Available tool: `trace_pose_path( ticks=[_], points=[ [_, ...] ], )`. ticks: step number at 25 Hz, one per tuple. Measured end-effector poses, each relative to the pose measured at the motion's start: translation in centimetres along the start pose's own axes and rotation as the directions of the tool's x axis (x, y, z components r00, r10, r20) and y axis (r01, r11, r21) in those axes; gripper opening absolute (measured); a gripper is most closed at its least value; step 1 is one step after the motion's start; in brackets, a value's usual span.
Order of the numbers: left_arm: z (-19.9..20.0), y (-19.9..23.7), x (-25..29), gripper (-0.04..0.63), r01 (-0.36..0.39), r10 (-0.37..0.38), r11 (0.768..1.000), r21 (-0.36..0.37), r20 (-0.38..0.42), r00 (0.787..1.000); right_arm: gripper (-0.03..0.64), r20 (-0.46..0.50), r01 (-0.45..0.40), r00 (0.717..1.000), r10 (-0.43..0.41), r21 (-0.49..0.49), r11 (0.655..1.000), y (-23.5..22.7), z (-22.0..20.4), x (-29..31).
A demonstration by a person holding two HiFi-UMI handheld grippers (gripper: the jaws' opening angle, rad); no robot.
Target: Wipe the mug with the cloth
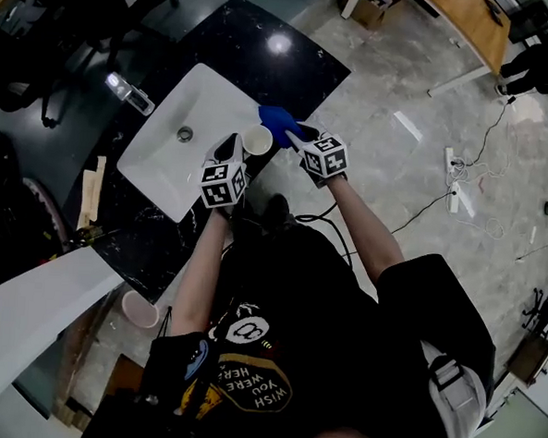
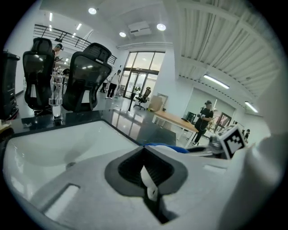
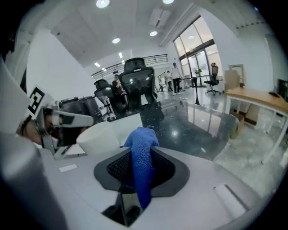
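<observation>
The left gripper (image 2: 147, 173) has its jaws clenched on a thin white part of the mug (image 1: 258, 139) — handle or wall, I cannot tell. It holds the mug over the rim of the white sink (image 1: 193, 97), on the side nearest the right edge of the desk (image 1: 266, 46). The right gripper (image 3: 135, 177) grasps the blue cloth (image 3: 142, 152). The fabric runs down between its jaws and bunches above them, its upper end just beside the mug's open rim. Whether cloth and mug touch does not show.
</observation>
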State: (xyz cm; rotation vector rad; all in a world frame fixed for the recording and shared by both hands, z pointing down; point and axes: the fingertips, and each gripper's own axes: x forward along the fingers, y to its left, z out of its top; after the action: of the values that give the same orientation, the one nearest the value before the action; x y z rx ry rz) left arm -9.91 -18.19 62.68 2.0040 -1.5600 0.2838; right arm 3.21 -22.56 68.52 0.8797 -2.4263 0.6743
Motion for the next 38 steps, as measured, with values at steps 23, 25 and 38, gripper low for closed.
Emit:
trace_pose_path(
  ticks=[23, 25, 38],
  points=[
    [0.7, -1.0, 1.9, 0.003, 0.069, -0.068, 0.996, -0.047, 0.04, 0.997, 0.1, 0.057, 0.075, 0.996, -0.064, -0.223, 0.972, 4.6, 2.3, -3.0],
    [0.7, -0.9, 1.8, 0.003, 0.066, -0.064, 0.997, -0.05, 0.046, 0.997, 0.1, 0.038, 0.053, 0.998, -0.044, -0.27, 0.961, 6.0, 1.7, -3.8],
    [0.7, -0.9, 2.0, 0.003, 0.045, -0.042, 0.998, -0.05, 0.056, 0.998, 0.1, -0.032, 0.032, 0.998, -0.05, -0.425, 0.905, 5.2, 1.5, -3.1]
  ],
)
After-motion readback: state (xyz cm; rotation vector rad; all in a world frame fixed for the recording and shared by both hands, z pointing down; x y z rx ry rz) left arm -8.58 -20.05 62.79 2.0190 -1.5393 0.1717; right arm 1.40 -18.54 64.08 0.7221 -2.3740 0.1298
